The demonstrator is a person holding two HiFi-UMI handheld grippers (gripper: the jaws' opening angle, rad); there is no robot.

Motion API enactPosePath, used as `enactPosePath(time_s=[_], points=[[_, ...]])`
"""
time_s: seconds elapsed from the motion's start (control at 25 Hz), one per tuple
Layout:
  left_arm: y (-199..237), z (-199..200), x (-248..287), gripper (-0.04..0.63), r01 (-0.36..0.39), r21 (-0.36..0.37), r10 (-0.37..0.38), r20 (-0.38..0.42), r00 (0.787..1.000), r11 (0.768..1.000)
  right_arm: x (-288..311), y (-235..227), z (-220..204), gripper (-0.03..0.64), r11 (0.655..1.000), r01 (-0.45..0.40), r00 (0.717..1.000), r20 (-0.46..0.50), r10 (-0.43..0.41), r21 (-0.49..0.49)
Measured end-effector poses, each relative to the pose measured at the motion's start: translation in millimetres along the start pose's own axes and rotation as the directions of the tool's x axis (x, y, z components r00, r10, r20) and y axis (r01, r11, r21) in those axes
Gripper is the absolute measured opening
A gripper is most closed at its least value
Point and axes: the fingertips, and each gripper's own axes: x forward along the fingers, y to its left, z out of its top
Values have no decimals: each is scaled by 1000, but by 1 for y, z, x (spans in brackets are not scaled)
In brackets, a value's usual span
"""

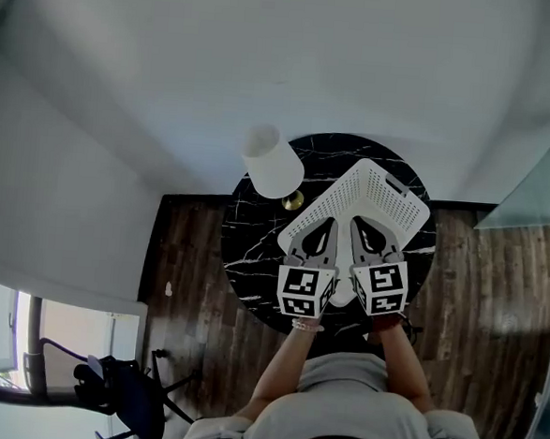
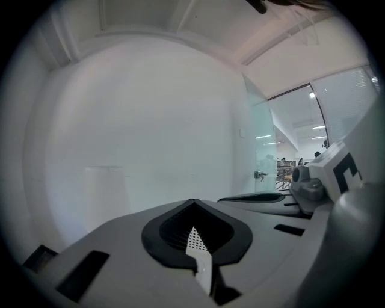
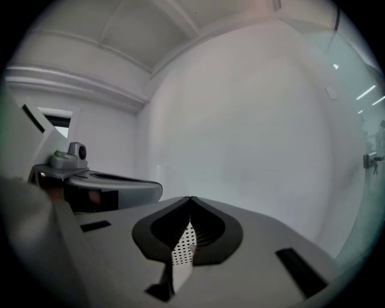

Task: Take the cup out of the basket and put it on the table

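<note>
2 grippers hold a white basket over the round black table – cup not in view

The left gripper is clenched on a thin perforated edge of the basket, and the right gripper is likewise clamped on a perforated strip of it. Both sit side by side at the near rim of the table, pointing across it toward the wall. The basket hangs tilted above the table's middle and right part, 1 perforated face turned up. The cup shows in none of the 3 views, so I cannot tell whether it lies inside the basket. A white lamp with a brass foot stands on the table's far left part, just beside the basket. Dark wooden floor surrounds the table – the person's forearms reach in from the table's near side.
</note>
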Motion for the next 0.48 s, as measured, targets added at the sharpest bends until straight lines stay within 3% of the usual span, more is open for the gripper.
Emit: enactPosePath(time_s=[0.48], points=[[24,-15,37,5,57,-38,-59,-45,997,998,48,-19,-38,9,1000,19,988,-156,-16,20]])
